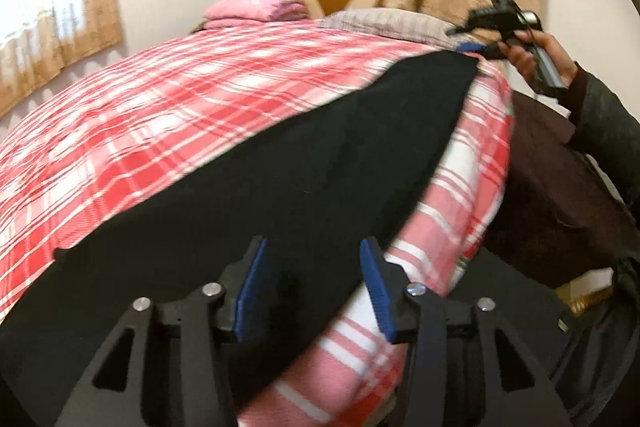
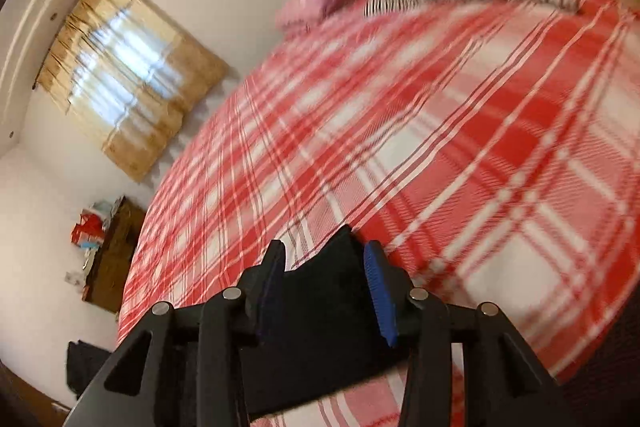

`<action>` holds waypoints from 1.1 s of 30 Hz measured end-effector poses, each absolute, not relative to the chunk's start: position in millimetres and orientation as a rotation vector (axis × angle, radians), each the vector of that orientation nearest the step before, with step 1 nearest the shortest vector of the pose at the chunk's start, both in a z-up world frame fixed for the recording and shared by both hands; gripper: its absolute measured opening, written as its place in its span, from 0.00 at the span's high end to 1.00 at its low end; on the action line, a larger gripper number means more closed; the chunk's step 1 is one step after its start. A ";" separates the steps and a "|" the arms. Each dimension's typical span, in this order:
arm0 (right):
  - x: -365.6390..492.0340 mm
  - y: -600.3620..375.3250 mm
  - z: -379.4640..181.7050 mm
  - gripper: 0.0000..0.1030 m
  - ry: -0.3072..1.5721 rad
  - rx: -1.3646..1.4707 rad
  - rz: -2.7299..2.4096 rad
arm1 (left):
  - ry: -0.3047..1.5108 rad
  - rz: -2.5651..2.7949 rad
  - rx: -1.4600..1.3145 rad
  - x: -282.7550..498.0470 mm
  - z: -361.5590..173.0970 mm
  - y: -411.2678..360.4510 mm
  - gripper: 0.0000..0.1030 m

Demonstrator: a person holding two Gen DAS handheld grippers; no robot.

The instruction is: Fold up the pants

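We have the long black fabric pants [image 1: 304,163] stretched along the red-and-white plaid bedspread [image 1: 160,115]. Both the left gripper [image 1: 316,287] and right gripper [image 2: 326,287] stand wide open, 2 blue pads straddling cloth, gripping nothing. We should close on both ends together before lifting.

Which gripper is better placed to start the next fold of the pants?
Probably the right gripper: an end of the black pants lies between its open fingers. The left gripper is also open over the cloth.
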State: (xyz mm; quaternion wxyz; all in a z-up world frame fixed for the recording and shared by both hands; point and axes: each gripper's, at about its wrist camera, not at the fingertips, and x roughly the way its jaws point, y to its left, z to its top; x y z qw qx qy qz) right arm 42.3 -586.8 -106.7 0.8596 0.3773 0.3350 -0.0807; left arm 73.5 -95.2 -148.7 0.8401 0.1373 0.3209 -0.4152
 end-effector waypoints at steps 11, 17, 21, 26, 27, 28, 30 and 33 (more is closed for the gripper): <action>36.1 -549.2 -82.9 0.93 0.564 0.556 -0.168 | 0.752 -0.864 0.241 86.3 -170.5 -96.3 0.49; 42.8 -567.7 -106.6 0.50 0.705 0.475 -0.407 | 0.754 -0.861 0.257 84.0 -168.4 -97.4 0.49; 19.8 -568.3 -99.3 0.48 0.629 0.480 -0.411 | 0.746 -0.861 0.250 80.4 -165.6 -94.7 0.49; 11.2 -529.1 -88.3 0.48 0.574 0.396 -0.223 | 0.705 -0.830 0.257 78.8 -162.3 -92.3 0.36; 10.4 -524.1 -90.1 0.48 0.581 0.389 -0.184 | 0.709 -0.824 0.245 80.5 -162.8 -91.2 0.36; 13.7 -519.1 -94.8 0.48 0.595 0.391 -0.144 | 0.713 -0.818 0.239 82.2 -163.6 -90.5 0.36; 17.4 -515.1 -106.4 0.48 0.637 0.387 -0.134 | 0.737 -0.774 0.249 86.2 -168.6 -89.5 0.36; 24.2 -520.9 -129.2 0.48 0.724 0.414 -0.168 | 0.743 -0.756 0.249 88.1 -172.2 -83.3 0.36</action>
